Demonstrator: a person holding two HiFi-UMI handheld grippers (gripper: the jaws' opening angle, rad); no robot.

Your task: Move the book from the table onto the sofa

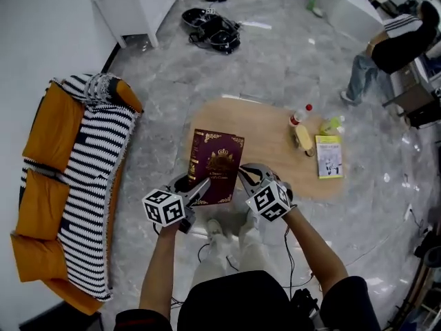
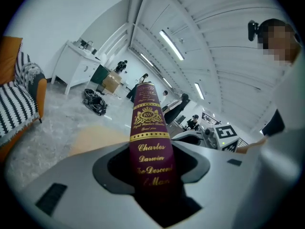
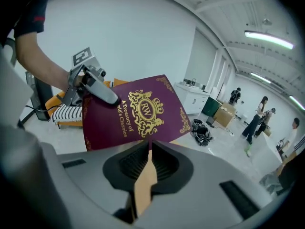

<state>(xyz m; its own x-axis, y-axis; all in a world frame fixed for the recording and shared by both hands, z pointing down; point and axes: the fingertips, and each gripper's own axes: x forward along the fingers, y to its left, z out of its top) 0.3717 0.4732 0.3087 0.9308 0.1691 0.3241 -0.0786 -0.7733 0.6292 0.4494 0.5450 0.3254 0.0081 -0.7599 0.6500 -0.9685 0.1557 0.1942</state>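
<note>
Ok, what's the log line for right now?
left gripper: shut on maroon book spine | right gripper: shut on its cover | place: over table, not yet on sofa

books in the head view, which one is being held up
The dark maroon gold-printed book, gripped by the left hand-held gripper and the right hand-held gripper. The thin yellow-green book lies flat on the wooden table.
</note>
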